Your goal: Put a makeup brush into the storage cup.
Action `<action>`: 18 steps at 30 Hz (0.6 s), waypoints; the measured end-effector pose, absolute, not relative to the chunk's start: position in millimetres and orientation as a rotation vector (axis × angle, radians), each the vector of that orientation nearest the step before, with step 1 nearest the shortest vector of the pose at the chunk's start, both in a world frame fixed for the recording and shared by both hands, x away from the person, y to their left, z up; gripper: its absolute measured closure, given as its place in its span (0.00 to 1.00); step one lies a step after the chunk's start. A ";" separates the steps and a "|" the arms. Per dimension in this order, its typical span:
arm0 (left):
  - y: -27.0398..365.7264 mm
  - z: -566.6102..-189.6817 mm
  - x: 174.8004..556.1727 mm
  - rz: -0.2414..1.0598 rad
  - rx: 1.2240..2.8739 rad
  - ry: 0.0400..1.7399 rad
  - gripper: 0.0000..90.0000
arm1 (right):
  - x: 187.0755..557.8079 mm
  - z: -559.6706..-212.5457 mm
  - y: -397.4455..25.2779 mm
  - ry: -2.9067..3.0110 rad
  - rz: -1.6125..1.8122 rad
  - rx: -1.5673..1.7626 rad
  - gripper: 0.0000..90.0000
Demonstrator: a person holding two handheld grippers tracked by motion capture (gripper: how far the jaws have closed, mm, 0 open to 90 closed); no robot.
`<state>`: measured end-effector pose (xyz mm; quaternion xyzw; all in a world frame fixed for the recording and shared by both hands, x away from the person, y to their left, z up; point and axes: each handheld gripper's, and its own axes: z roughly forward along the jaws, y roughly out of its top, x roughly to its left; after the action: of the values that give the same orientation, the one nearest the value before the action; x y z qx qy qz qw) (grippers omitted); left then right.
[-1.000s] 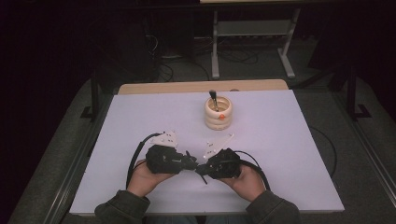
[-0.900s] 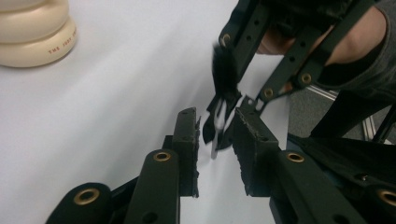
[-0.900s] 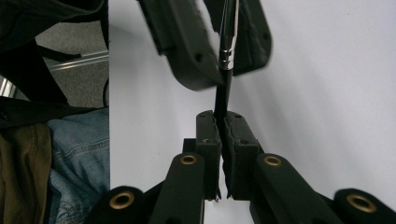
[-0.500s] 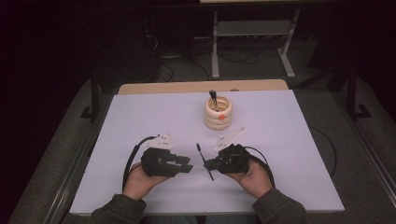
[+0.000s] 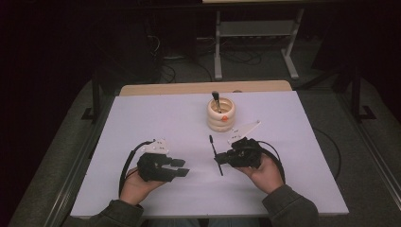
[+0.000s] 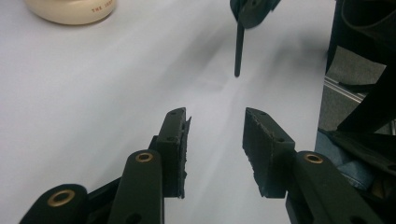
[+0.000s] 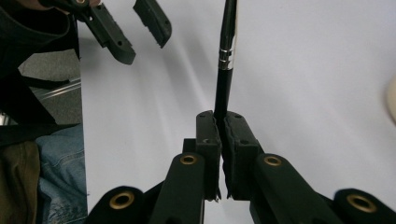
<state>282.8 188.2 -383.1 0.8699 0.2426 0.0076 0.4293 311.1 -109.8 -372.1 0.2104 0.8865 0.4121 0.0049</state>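
The slim black pen [image 5: 216,154], clenched in the right gripper [image 5: 222,158], is aimed lengthwise at the stacked cream holder [image 5: 221,115] in the upper centre, while the left gripper [image 5: 182,168] is held released at lower left.

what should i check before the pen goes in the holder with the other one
1. Right gripper fingers clamped on the pen: ok.
2. Left gripper open and off the pen: ok.
3. Table between pen and holder free of obstacles: ok.
4. Room in the holder beside the pen already standing in it: cannot tell.
5. Pen turned upright for the drop: not ok, it lies roughly level.
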 end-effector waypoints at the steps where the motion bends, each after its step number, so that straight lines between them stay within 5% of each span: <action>1: 188.2 -383.1 282.8 0.019 2.171 0.606 0.66 | 312.2 -371.0 -110.9 2.773 1.287 0.660 0.94; 18: 197.0 -384.7 281.7 0.062 2.180 0.623 0.62 | 328.0 -356.2 -121.1 2.754 1.273 0.700 0.94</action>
<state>281.7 197.0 -384.7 0.8710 0.2490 0.0248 0.4228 328.0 -121.1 -356.2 0.2249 0.8844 0.4087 0.0137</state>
